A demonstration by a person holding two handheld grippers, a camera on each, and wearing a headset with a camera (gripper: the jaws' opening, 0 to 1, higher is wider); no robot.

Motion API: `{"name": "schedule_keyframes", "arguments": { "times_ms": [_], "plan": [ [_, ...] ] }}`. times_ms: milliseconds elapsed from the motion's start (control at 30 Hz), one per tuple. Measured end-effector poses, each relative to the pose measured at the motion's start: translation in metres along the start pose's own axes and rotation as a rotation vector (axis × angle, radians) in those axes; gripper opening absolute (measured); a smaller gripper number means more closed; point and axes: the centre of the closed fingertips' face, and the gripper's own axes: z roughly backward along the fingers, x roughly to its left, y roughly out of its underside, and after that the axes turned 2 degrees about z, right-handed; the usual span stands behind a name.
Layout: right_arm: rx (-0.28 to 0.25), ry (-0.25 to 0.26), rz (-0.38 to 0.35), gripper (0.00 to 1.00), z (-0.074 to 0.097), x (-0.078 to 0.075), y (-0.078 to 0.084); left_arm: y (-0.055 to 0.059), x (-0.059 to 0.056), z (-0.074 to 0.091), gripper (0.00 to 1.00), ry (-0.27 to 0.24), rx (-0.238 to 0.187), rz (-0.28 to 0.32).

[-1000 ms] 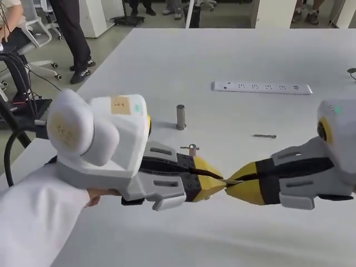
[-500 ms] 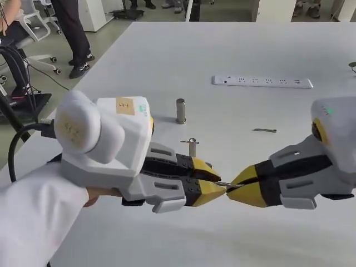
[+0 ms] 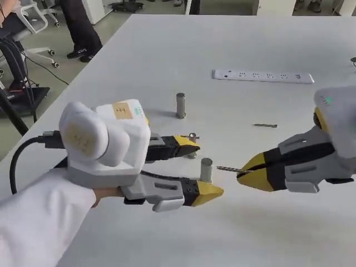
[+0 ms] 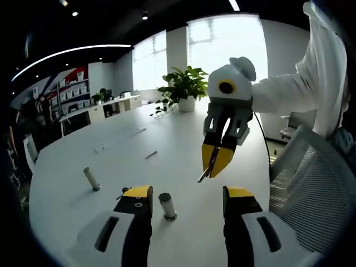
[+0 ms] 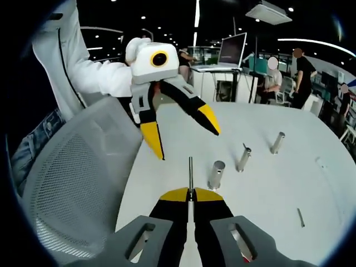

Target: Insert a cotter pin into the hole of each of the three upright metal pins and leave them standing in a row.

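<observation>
White table (image 3: 167, 55) in an open office, with a power strip (image 3: 261, 75) lying flat towards its far side; in the right gripper view, people stand beyond the table. I note three metal pins upright on the surface, long axes vertical, in a loose row running away from me. These are the far pin (image 3: 181, 105), the middle pin (image 3: 192, 149) and the near pin (image 3: 206, 167). The middle pin carries a thin crosspiece at its top and is partly hidden behind a jaw in the head view. The left gripper (image 3: 209, 169) has its jaws spread wide, one on each side of the near pin. In the left gripper view (image 4: 188, 194) that pin (image 4: 167, 206) sits closer to one jaw and touches neither. The right gripper (image 3: 240, 173) is clamped on a cotter pin (image 3: 227, 168), gripped by one end. The cotter pin's long axis is roughly level and its free end points at the upper part of the near pin, stopping just beside it with a small gap. In the right gripper view the cotter pin (image 5: 190, 172) runs straight out along the closed jaws, with the near pin (image 5: 216, 174) just to one side of it. A spare cotter pin (image 3: 265, 125) lies flat on the table, well apart from the row.
</observation>
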Motion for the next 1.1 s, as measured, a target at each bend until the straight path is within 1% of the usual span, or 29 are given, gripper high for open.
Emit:
{"name": "schedule_keyframes", "arguments": {
  "times_ms": [67, 133, 200, 267, 300, 367, 467, 533, 600, 667, 700, 733, 800, 933, 1067, 1100],
  "plan": [
    [0.043, 0.009, -0.006, 0.00, -0.003, -0.005, 0.010, 0.007, 0.006, -0.004, 0.52, -0.019, 0.018, -0.009],
    [0.057, 0.013, -0.011, 0.00, -0.007, -0.007, 0.014, 0.011, 0.009, -0.009, 0.53, -0.026, 0.034, 0.000],
    [0.073, 0.020, -0.013, 0.00, -0.008, -0.010, 0.017, 0.012, 0.010, -0.012, 0.57, -0.035, 0.034, 0.003],
    [0.113, 0.032, -0.016, 0.00, -0.010, -0.013, 0.023, 0.016, 0.013, -0.017, 0.59, -0.040, 0.034, 0.017],
    [0.137, 0.039, -0.005, 0.00, -0.012, -0.016, 0.028, 0.021, 0.014, -0.021, 0.59, -0.037, 0.045, 0.034],
    [0.151, 0.036, -0.015, 0.00, -0.015, -0.017, 0.032, 0.027, 0.015, -0.026, 0.58, -0.041, 0.063, 0.043],
    [0.159, 0.036, -0.009, 0.00, -0.017, -0.018, 0.034, 0.038, 0.020, -0.031, 0.58, -0.063, 0.103, 0.061],
    [0.160, 0.034, -0.007, 0.00, -0.018, -0.019, 0.034, 0.044, 0.023, -0.036, 0.58, -0.078, 0.113, 0.065],
    [0.159, 0.035, -0.004, 0.00, -0.019, -0.021, 0.033, 0.047, 0.025, -0.039, 0.57, -0.079, 0.116, 0.076],
    [0.154, 0.038, -0.005, 0.00, -0.021, -0.023, 0.032, 0.051, 0.025, -0.044, 0.54, -0.078, 0.118, 0.095],
    [0.152, 0.041, -0.005, 0.00, -0.021, -0.024, 0.031, 0.053, 0.025, -0.046, 0.52, -0.076, 0.125, 0.107],
    [0.151, 0.044, -0.005, 0.00, -0.021, -0.025, 0.031, 0.055, 0.025, -0.048, 0.50, -0.077, 0.128, 0.110],
    [0.146, 0.050, -0.008, 0.00, -0.022, -0.028, 0.030, 0.058, 0.025, -0.051, 0.50, -0.080, 0.133, 0.109],
    [0.139, 0.059, -0.016, 0.00, -0.023, -0.032, 0.029, 0.064, 0.026, -0.056, 0.47, -0.079, 0.140, 0.126],
    [0.130, 0.071, -0.026, 0.00, -0.024, -0.034, 0.027, 0.069, 0.027, -0.060, 0.41, -0.085, 0.147, 0.145],
    [0.129, 0.073, -0.026, 0.00, -0.024, -0.035, 0.027, 0.071, 0.026, -0.061, 0.39, -0.082, 0.156, 0.151]
  ]
}}
